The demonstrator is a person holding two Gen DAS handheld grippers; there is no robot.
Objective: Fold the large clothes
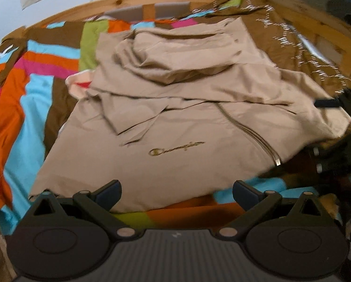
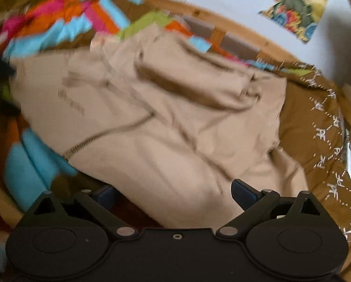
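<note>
Evidently mid-fold, the beige Champion zip hoodie (image 1: 175, 122) lies bunched toward twelve o'clock on the bed's patchwork quilt (image 1: 34, 108), while left tongs (image 1: 176, 191) and right tongs (image 2: 173, 192) both gape empty at its near hem, likely to pinch it.

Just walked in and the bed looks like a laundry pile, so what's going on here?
A person with a two-finger gripper in each hand is folding a beige zip-up jacket spread on a colourful patchwork bedspread. The jacket is partly folded, with fabric bunched over its upper half. The left gripper is open at the jacket's near edge. The right gripper is also open, with jacket fabric lying between its fingers; neither is clamped on it.
</note>
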